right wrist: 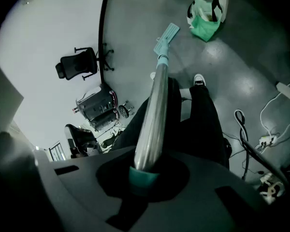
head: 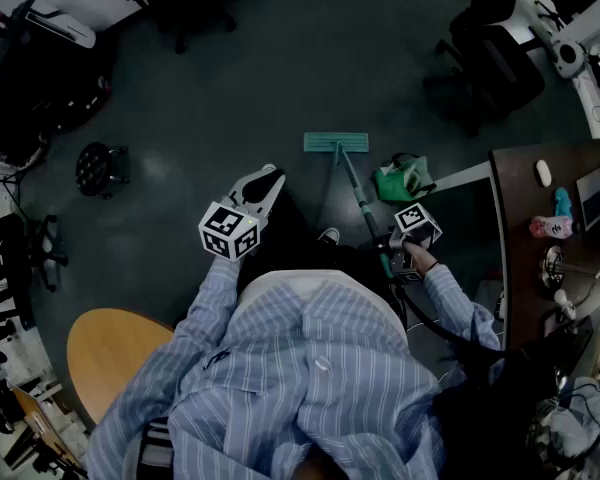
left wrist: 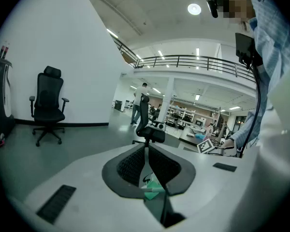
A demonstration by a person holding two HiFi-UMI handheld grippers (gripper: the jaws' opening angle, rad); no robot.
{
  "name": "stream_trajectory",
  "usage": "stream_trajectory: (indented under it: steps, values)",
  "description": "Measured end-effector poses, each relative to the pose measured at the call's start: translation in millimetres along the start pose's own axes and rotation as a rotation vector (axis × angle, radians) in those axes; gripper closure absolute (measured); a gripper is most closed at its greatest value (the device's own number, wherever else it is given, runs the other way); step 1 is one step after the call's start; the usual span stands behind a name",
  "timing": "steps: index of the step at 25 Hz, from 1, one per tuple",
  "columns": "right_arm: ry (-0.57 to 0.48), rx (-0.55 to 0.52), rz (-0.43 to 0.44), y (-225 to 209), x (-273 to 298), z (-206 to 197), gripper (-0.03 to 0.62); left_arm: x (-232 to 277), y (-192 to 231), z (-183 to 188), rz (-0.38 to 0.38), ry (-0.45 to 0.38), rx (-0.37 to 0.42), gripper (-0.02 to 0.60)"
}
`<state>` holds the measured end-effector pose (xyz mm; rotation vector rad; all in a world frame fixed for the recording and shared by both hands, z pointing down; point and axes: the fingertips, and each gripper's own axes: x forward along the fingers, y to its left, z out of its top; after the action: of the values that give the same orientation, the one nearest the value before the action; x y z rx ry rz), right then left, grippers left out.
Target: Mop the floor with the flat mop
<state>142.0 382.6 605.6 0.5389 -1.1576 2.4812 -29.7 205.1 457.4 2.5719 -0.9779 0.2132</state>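
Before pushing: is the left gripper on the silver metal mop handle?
No, the left gripper hangs apart from the silver metal mop handle, to its left.

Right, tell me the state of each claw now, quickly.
Left claw: closed, tips together, holding nothing.
Right claw: closed on the mop handle.

Glossy smooth metal mop pole (right wrist: pixel 152 115), teal cloth-like mop pad (head: pixel 335 143), smooth faintly sheeny floor (head: pixel 240 88).
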Motion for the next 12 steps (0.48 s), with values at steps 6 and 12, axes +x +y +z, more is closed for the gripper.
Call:
stream_trajectory:
  steps: [6,12]
  values:
    - [0.004,0.001,0.006,-2.6,-1.6,0.3,0.582,3.6,-6.4,-11.6,-0.006,0.046,0.005,0.572]
    - [0.001,0.003,0.000,-4.0,-2.0,0.8,0.582,10.6,-9.4,-12.3,-0.029,0.065,0.015,0.572]
